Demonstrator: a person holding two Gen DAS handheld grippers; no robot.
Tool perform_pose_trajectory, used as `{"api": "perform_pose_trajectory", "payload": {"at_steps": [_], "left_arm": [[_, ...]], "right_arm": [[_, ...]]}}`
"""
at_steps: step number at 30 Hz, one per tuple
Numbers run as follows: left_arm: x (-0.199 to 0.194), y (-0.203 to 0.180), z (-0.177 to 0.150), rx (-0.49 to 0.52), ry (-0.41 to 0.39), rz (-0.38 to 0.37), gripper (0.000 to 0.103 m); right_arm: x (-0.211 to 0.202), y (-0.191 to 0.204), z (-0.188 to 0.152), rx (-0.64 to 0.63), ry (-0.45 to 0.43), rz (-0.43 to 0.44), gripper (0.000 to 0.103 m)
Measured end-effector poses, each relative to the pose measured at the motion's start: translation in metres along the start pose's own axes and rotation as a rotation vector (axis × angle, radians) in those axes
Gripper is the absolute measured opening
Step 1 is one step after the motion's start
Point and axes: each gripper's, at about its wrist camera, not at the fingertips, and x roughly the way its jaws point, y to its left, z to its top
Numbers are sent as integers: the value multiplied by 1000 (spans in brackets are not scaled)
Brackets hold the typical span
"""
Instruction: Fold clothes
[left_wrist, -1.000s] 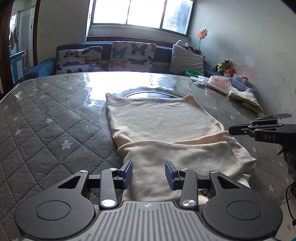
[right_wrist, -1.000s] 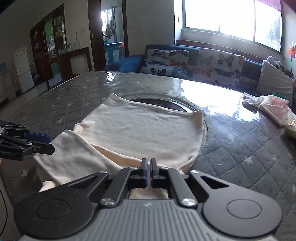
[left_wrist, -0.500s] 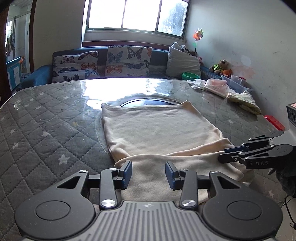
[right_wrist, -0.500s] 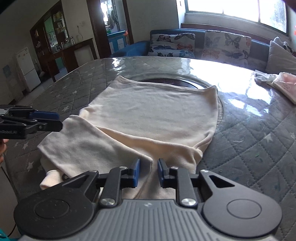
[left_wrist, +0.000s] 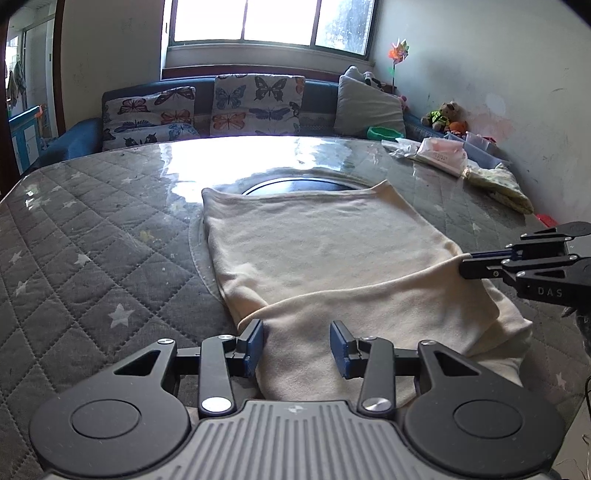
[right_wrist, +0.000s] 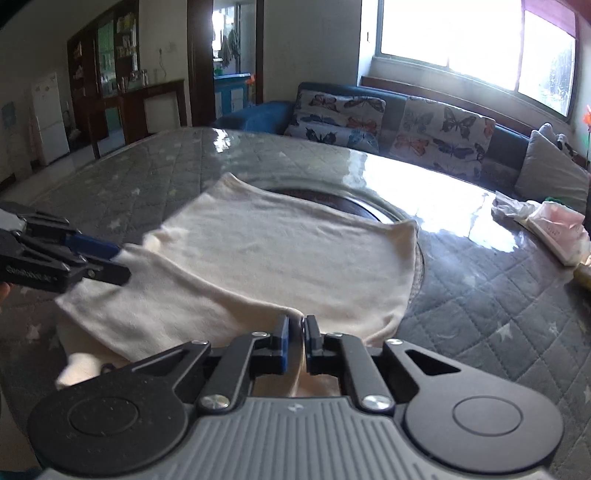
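Since half a second ago my right gripper (right_wrist: 296, 334) has narrowed from a clear gap to nearly closed, and its blue pads now pinch the corner of the folded-over layer of the cream garment (left_wrist: 325, 258); in the left wrist view the same gripper (left_wrist: 466, 263) meets the right end of that fold edge with the cloth pulled taut toward it. My left gripper (left_wrist: 297, 341) has kept its jaws wide apart, the fingers straddling the near-left part of the folded layer, low over the cloth but gripping nothing that I can see. From the right wrist view the left gripper (right_wrist: 110, 262) sits at the far left corner of the fold, though that part is smeared by motion blur and I cannot tell whether it touches the fabric. The cream garment lies flat on the grey quilted table cover (left_wrist: 92, 251), its far edge overlapping a dark round inset (left_wrist: 295, 184) in the middle of the table, with the near portion folded back on itself toward me. Well apart from it, at the far right of the table, lies a heap of other clothes (left_wrist: 443, 157). Behind the table stands a sofa with butterfly cushions (left_wrist: 258, 105).
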Motion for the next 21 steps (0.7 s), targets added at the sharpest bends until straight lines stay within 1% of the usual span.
{"api": "perform_pose_trajectory", "payload": {"at_steps": [1, 4, 6, 8, 11, 17, 21], "left_arm": [[0, 1, 0, -1, 1, 4, 43], [-5, 1, 3, -7, -20, -2, 43], [-8, -1, 6, -4, -35, -11, 43], [-8, -4, 8, 2, -41, -20, 43], [-1, -10, 4, 25, -20, -23, 43], [4, -9, -4, 44, -1, -5, 45], [-7, -12, -5, 52, -21, -7, 47]], "right_arm": [[1, 0, -1, -5, 3, -10, 8], [-5, 0, -1, -2, -16, -2, 10], [-10, 2, 1, -9, -35, 27, 10], [-11, 6, 1, -20, -32, 73, 10], [-11, 14, -5, -44, -7, 110, 11], [-13, 18, -27, -83, 65, 120, 13], [-23, 22, -31, -116, 54, 119, 15]]}}
